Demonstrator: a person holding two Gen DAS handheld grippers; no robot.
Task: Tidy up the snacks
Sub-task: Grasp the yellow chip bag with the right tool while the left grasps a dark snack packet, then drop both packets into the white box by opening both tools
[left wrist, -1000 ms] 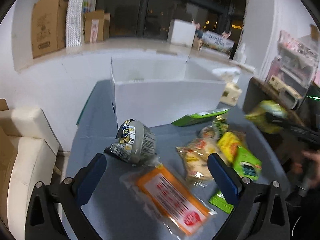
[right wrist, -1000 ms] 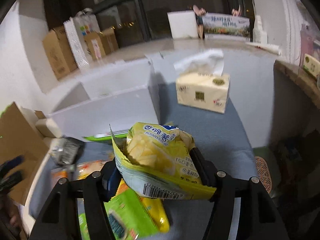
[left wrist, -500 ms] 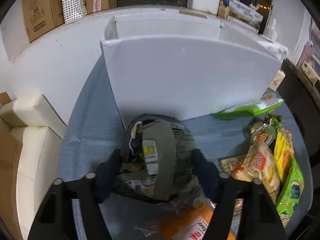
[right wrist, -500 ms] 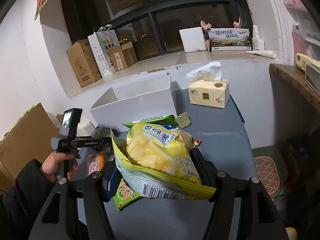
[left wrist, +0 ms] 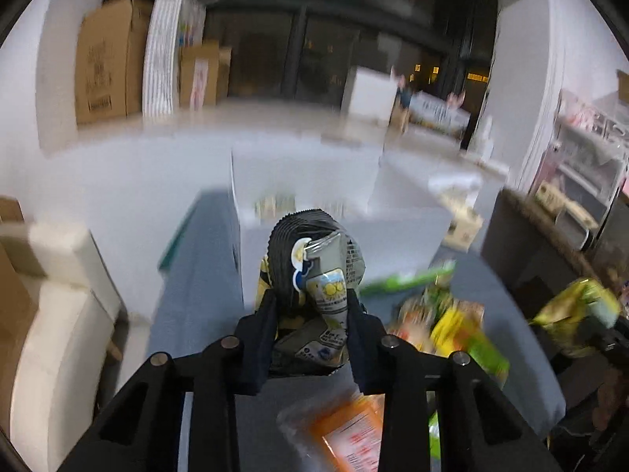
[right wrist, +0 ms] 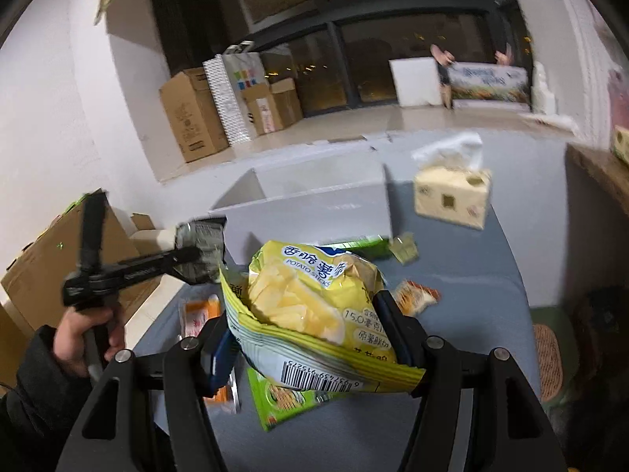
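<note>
left gripper (left wrist: 312, 314) pinched grey snack pack (left wrist: 314, 275), lifted off table before white box (left wrist: 342, 236). right gripper (right wrist: 310, 330) clamped yellow potato-stick bag (right wrist: 310, 306) above table (right wrist: 471, 275). risk: crumpled grey pack could slip from narrow grip; both loads converging on box might collide.

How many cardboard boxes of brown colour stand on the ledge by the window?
3, seen from the right wrist: the large brown box at left, a small one right of the white bag, and one behind it. More may be hidden.
</note>
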